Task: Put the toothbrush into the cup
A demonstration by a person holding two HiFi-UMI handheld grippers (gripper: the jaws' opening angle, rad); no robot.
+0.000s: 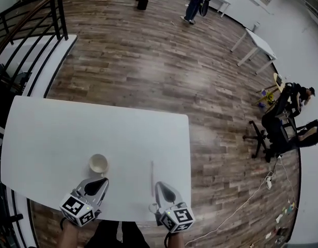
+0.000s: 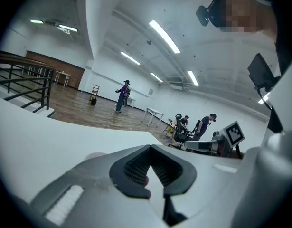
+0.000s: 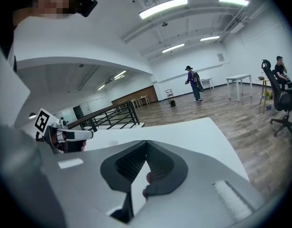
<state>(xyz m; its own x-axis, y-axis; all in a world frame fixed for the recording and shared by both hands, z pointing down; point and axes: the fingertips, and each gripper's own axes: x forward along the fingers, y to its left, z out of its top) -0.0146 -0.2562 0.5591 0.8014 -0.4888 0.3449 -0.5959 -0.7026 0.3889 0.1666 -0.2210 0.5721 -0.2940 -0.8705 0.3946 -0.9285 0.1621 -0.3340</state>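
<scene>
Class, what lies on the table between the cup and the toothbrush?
Nothing; the head view shows only bare table between the cup and the toothbrush.

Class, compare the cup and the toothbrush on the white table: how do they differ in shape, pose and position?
The cup is round and squat; the toothbrush is a thin stick. The cup stands upright, mouth up; the toothbrush lies flat. The cup sits left of the toothbrush. Both are pale, rest apart on the table, and neither is gripped.
</scene>
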